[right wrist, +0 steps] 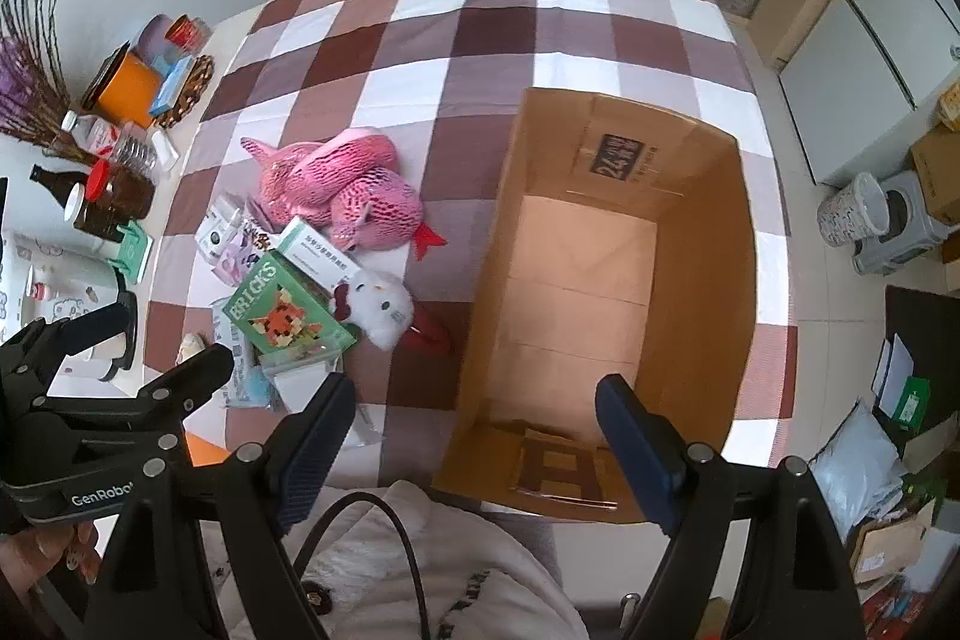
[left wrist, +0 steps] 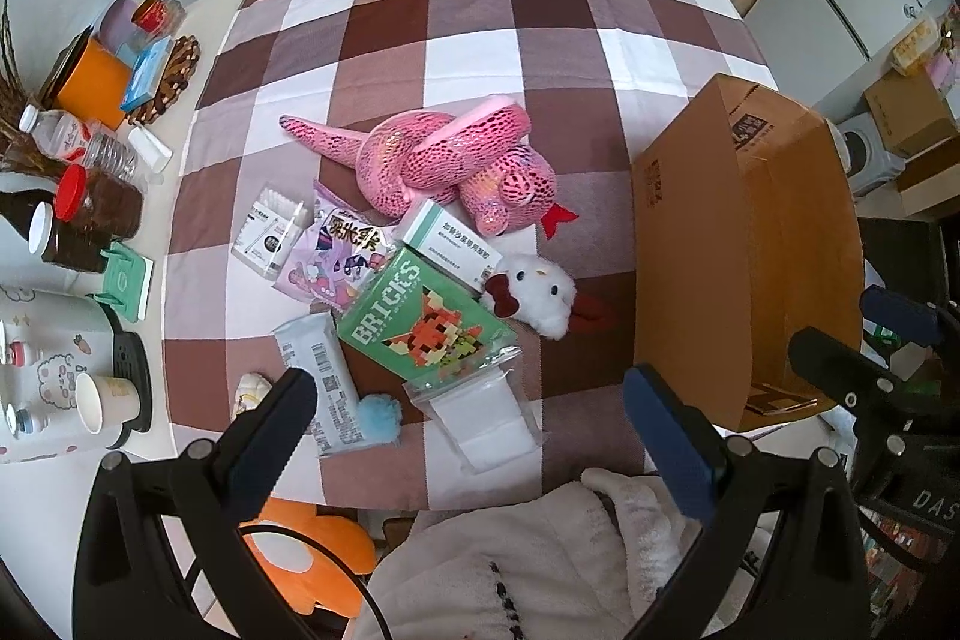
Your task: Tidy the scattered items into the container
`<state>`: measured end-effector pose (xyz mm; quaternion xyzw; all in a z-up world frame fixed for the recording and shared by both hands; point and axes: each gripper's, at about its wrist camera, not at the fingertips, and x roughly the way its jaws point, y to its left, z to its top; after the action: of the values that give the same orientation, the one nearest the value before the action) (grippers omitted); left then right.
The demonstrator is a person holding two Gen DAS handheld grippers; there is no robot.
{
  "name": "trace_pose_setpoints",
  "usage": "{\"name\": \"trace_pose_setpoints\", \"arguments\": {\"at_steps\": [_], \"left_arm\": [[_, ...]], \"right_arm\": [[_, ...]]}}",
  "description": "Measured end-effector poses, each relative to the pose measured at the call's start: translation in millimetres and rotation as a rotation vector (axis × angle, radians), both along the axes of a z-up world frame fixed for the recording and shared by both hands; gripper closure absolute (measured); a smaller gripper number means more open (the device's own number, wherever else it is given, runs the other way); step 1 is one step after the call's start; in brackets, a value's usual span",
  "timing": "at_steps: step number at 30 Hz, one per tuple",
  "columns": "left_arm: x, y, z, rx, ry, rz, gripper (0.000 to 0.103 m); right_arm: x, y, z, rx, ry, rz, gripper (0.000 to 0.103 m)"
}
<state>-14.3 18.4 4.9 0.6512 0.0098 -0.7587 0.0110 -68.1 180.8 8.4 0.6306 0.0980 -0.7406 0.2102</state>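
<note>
Brown-and-white checked cloth (left wrist: 480, 16) covers the bench. In the left wrist view, the scattered items are grouped at the centre of the frame: a pink plush snake (left wrist: 444, 160) at the top of the group, a white medicine box (left wrist: 453, 244) touching its lower edge, and a green BRICKS box (left wrist: 420, 319) below that. A white plush cat (left wrist: 537, 292) lies just beside the right edge of the BRICKS box. A clear cotton-swab case (left wrist: 270, 235) and a purple snack packet (left wrist: 336, 250) are located at the left of the group. A grey wrapped packet (left wrist: 321, 382) and a clear bag of white pads (left wrist: 480, 412) lie nearest the lower edge.

The cardboard box (right wrist: 708, 280) stands open at centre right of the right wrist view, well apart from the snake and near the plush cat. Its floor is seen bare.

The left gripper (left wrist: 471, 400) is held at the lower edge of its frame with jaws spread wide and nothing between them. The right gripper (right wrist: 474, 403) is likewise spread wide and unloaded, positioned over the near wall of the box. Bottles and jars (left wrist: 90, 184) stand along the left edge of the frame.
</note>
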Motion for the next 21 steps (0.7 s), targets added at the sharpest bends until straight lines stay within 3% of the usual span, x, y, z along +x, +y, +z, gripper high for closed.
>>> {"name": "trace_pose_setpoints", "arguments": {"at_steps": [21], "left_arm": [[-14.6,50.8,-0.2,0.006,-0.004,-0.122,0.000]], "right_arm": [[-10.8,49.1,-3.9,0.004,-0.006,-0.137,0.018]]}}
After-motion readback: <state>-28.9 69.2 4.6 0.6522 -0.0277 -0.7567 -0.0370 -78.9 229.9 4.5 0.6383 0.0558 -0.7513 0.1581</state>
